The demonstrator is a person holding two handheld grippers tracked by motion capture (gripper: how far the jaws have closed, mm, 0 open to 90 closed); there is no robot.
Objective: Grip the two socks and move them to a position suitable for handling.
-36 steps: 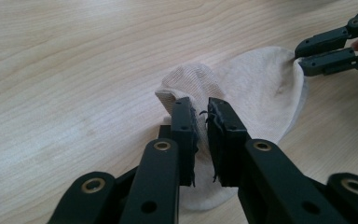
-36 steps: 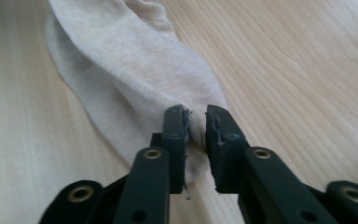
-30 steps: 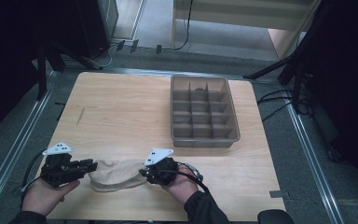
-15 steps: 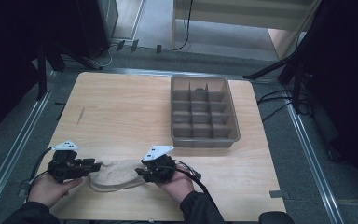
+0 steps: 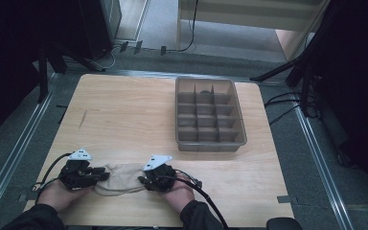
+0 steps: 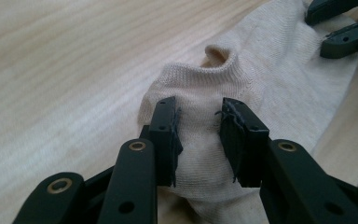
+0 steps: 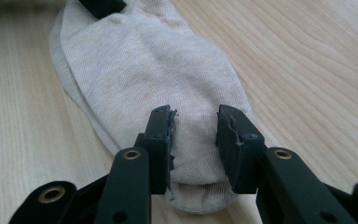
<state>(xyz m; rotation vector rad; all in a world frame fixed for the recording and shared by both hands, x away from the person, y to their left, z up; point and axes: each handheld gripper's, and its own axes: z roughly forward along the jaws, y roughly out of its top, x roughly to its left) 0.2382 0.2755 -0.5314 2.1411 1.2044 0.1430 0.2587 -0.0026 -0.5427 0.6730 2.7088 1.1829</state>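
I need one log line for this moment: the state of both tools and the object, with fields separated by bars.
left tool: open, jaws astride sock opening end | right tool: open, astride toe end | sock: flat on table | tray: untouched

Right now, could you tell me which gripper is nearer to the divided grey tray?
The right. The right gripper sits at the sock's end on the tray's side, near the table's front edge; the left gripper is at the sock's other end, farther from the tray.

Beige sock (image 5: 120,177) lies flat at table's (image 5: 124,120) near edge
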